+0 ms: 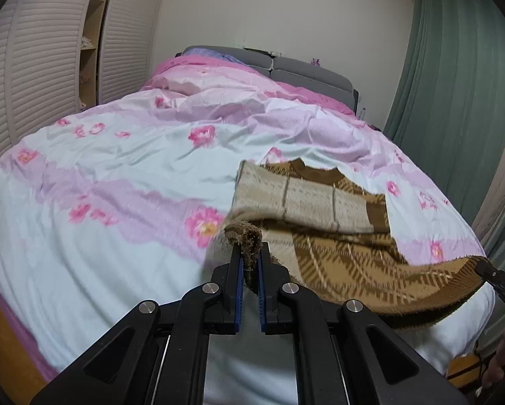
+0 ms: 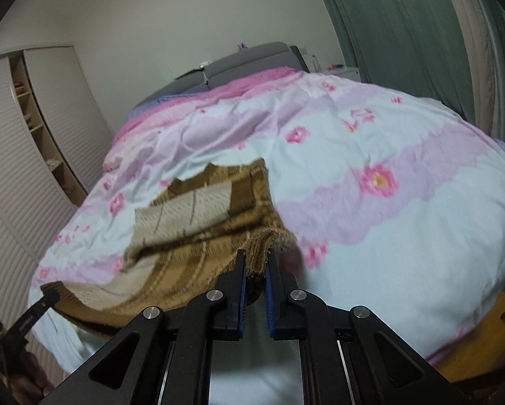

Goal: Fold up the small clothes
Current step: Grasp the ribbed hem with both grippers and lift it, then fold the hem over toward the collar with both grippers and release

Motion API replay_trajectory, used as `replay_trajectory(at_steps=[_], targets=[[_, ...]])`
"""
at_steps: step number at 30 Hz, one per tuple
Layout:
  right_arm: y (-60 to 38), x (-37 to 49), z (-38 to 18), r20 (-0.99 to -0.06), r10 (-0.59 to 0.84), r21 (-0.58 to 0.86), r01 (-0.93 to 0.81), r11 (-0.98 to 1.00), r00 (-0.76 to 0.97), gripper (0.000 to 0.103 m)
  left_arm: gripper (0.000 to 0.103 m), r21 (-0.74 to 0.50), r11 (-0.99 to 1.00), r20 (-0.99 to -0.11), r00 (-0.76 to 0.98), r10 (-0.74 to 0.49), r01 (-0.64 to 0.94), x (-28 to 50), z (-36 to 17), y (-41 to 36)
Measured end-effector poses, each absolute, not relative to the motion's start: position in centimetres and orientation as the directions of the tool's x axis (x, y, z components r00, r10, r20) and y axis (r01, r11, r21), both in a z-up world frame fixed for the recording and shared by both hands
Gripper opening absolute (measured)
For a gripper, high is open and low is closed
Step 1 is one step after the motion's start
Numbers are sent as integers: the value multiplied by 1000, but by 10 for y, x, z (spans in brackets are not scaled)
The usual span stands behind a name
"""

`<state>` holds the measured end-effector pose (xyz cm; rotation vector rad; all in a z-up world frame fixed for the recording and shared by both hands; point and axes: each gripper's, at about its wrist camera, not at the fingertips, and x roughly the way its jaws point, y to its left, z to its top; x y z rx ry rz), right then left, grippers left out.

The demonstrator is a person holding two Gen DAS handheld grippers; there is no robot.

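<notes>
— Across the bed (image 1: 83, 270), what takes up most of the room?

— A pale blue and lilac quilt (image 1: 124, 168) printed with pink flowers, rumpled toward the far end. Behind it stands a grey headboard (image 1: 306, 67). White louvred wardrobe doors (image 1: 39, 60) line one side with open shelves between them, and a green curtain (image 1: 454, 84) hangs on the other.

— And the garment?

— A brown and beige checked knitted sweater (image 1: 336, 236) sits on the near half of the quilt. A beige part is folded across its upper half, and its near edge is lifted off the quilt, stretched between the two grippers.

— How do the fingers stand?

— The left gripper (image 1: 249, 263) has its blue pads pressed narrow on one bunched corner of the hem. The right gripper (image 2: 256, 270) is likewise clamped on the other corner.

— Anything in the way?

— From each wrist view the other tool's black tip reaches in from the side at the hem, and part of a hand (image 2: 23, 374) shows low in the corner. The raised hem hides the quilt directly under it.
</notes>
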<state>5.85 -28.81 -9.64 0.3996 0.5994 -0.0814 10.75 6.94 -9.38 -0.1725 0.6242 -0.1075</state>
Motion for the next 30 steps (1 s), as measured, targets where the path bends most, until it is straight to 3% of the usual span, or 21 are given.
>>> replay_trajectory(at_steps=[8, 15, 24, 30], targets=[[-293, 121, -70, -489, 29, 353, 167, 921, 872, 9, 9, -214, 976, -522, 841, -139, 29, 179, -76, 65], [-303, 213, -73, -484, 8, 369, 196, 908, 875, 9, 9, -220, 975, -519, 847, -111, -7, 278, -79, 58], [-318, 331, -115, -571, -8, 363, 261, 895, 821, 9, 9, -196, 980, -615, 783, -94, -36, 404, -125, 43], [-324, 387, -156, -660, 10, 349, 295, 890, 751, 9, 10, -166, 985, -670, 738, -76, -50, 443, -163, 36]])
